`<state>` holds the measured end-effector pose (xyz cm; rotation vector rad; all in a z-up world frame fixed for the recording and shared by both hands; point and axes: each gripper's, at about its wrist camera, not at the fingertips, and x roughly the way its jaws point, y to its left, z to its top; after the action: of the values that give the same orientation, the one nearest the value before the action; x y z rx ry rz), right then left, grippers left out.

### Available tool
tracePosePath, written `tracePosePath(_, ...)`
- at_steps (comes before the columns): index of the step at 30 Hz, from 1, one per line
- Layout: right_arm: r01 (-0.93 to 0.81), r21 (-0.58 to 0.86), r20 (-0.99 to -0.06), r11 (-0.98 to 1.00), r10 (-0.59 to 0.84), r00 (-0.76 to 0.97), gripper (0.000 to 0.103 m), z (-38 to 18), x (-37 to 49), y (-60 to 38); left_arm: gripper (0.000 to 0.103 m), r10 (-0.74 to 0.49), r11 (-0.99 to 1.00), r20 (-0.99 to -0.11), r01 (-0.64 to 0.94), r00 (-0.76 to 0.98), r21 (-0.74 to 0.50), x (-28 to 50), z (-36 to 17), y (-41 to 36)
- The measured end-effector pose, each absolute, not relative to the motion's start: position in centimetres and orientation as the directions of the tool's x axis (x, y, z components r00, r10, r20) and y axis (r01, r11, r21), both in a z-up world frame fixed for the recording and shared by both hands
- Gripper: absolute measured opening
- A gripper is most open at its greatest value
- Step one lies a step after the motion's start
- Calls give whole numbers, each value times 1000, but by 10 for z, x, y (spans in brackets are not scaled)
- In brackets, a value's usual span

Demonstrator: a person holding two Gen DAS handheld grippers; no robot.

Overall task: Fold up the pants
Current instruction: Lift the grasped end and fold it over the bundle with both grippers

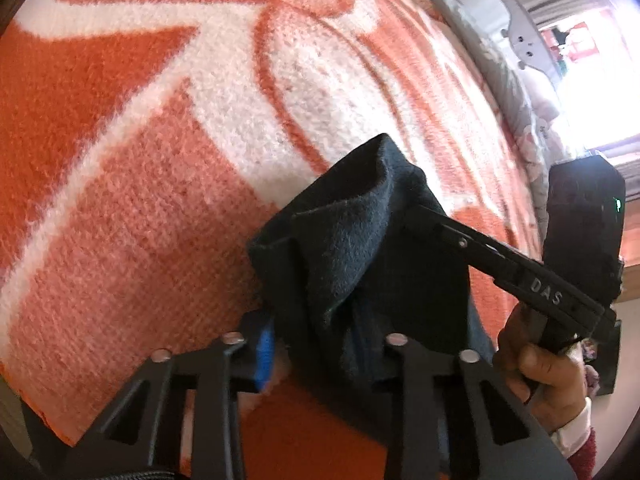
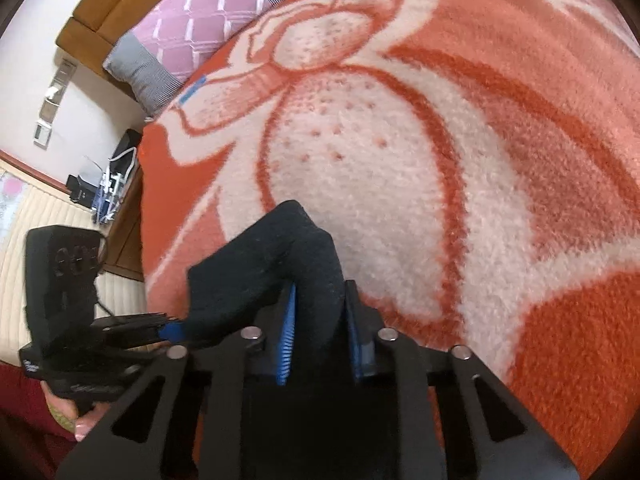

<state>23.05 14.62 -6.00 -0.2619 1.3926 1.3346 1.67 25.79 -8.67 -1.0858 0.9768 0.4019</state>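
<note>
Dark navy pants (image 1: 352, 248) hang bunched between both grippers above an orange and white blanket (image 1: 140, 160). My left gripper (image 1: 320, 340) is shut on the pants; cloth covers its right finger and hides the tips. My right gripper (image 2: 320, 320) is shut on the pants (image 2: 280, 264), with cloth pinched between its blue pads (image 2: 286, 344). In the left wrist view the right gripper (image 1: 420, 216) comes in from the right, also clamped into the cloth. In the right wrist view the left gripper (image 2: 176, 328) holds the cloth at the left.
The blanket (image 2: 440, 160) covers a bed. A pink and grey pillow (image 2: 192, 28) and brown headboard (image 2: 112, 4) lie at its far end. The bed's left edge drops to a floor with cables and boxes (image 2: 108, 184). A bright window (image 1: 592, 72) is at right.
</note>
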Motion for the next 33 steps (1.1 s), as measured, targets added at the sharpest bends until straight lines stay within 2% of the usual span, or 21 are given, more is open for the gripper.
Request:
tracePosePath(4, -771, 548, -764, 323, 568, -305, 20, -33, 228, 126, 18, -163, 478, -801, -664, 576, -575, 17, -66, 250)
tracePosePath(11, -743, 588, -665, 320, 714, -219, 20, 15, 227, 70, 17, -163, 571, -733, -543, 660, -616, 27, -4, 222)
tracePosePath(18, -684, 647, -541, 335, 835, -102, 19, 55, 230, -12, 17, -238, 687, -661, -358, 711, -633, 52, 56, 163)
tracePosePath(25, -643, 676, -453, 359, 891, 22, 19, 71, 226, -88, 17, -318, 753, -623, -209, 715, -623, 69, 90, 102)
tracePosePath(33, -584, 716, -378, 383, 916, 136, 19, 66, 219, -159, 17, -383, 810, -628, -81, 678, -581, 86, 104, 30)
